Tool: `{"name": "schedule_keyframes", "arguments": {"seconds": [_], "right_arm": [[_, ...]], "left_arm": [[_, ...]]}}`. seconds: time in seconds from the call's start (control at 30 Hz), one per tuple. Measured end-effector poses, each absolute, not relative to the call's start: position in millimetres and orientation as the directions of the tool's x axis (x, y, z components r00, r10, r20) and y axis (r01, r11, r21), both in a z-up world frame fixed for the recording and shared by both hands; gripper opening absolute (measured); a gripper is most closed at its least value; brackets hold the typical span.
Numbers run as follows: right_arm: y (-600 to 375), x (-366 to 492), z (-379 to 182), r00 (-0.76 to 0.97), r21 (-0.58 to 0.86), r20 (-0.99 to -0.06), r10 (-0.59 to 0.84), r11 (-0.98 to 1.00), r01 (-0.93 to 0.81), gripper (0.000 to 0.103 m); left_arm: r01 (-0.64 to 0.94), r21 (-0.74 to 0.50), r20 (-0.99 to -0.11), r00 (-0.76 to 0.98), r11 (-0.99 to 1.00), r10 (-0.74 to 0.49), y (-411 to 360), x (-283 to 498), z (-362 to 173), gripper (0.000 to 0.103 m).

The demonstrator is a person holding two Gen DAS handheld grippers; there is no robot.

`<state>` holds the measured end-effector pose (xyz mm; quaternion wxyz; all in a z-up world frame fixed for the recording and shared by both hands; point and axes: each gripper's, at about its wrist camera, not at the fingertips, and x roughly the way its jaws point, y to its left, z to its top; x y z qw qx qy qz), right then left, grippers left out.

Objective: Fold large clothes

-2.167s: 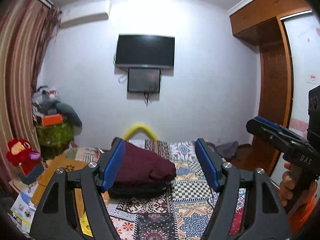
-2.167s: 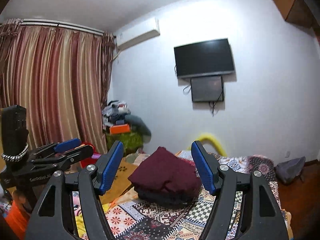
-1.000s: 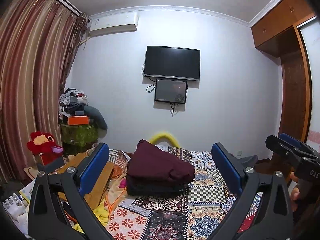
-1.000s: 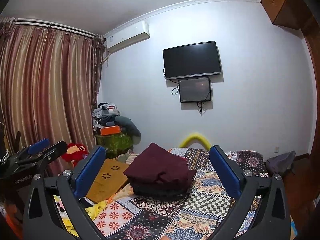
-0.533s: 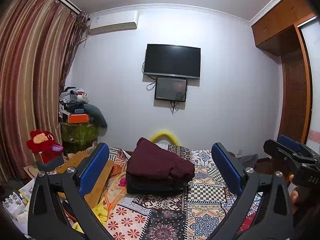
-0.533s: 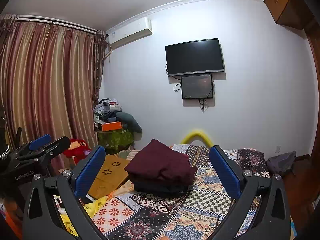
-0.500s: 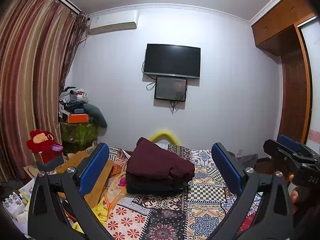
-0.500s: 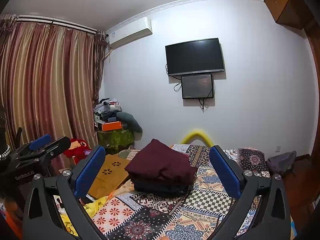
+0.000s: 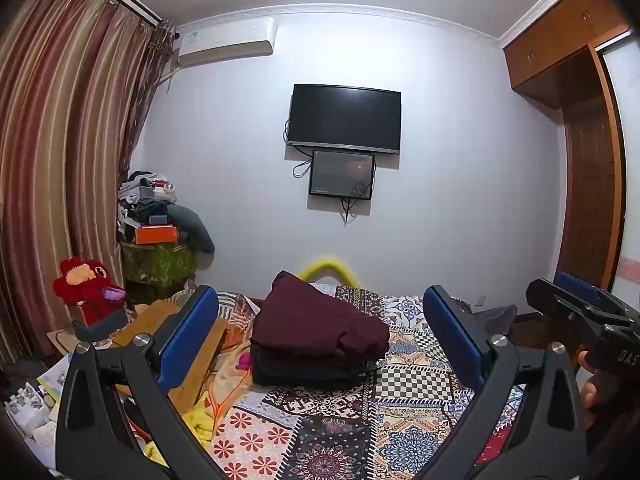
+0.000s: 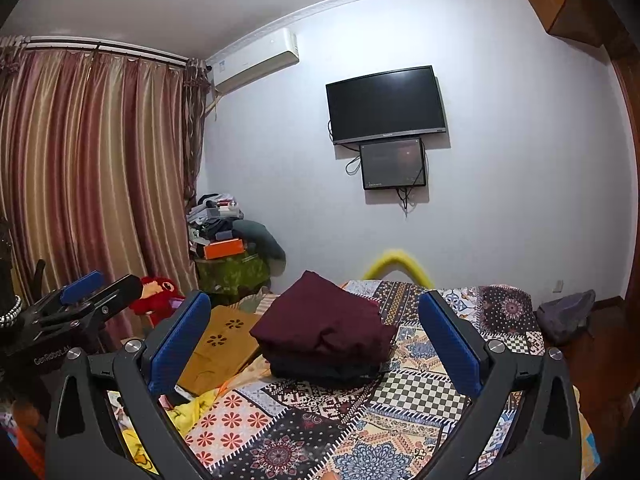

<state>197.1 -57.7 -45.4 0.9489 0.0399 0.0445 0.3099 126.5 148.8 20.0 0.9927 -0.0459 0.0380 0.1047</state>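
Our folded maroon garment (image 9: 316, 320) tops a dark folded pile (image 9: 308, 372) mid-bed on the patchwork bedspread (image 9: 340, 432). We hold the left claw (image 9: 320, 340) and right claw (image 10: 316, 340) wide, empty, well short. Reaching in could topple the sloping stack.

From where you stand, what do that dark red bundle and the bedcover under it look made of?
The maroon garment looks like soft matte woven or knit cloth: it creases and slumps without shine. The patchwork bedcover seems printed cotton, flat and unglossy, though that is a guess.
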Motion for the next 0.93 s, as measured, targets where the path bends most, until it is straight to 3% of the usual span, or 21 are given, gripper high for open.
{"name": "schedule_keyframes", "arguments": {"seconds": [0.93], "right_arm": [[-57.7, 197.4, -46.5, 0.805, 0.117, -0.061, 0.590, 0.805, -0.581, 0.103]], "left_arm": [[-0.182, -0.094, -0.117, 0.978, 0.979, 0.171, 145.1, 133.6, 10.5, 0.103]]}}
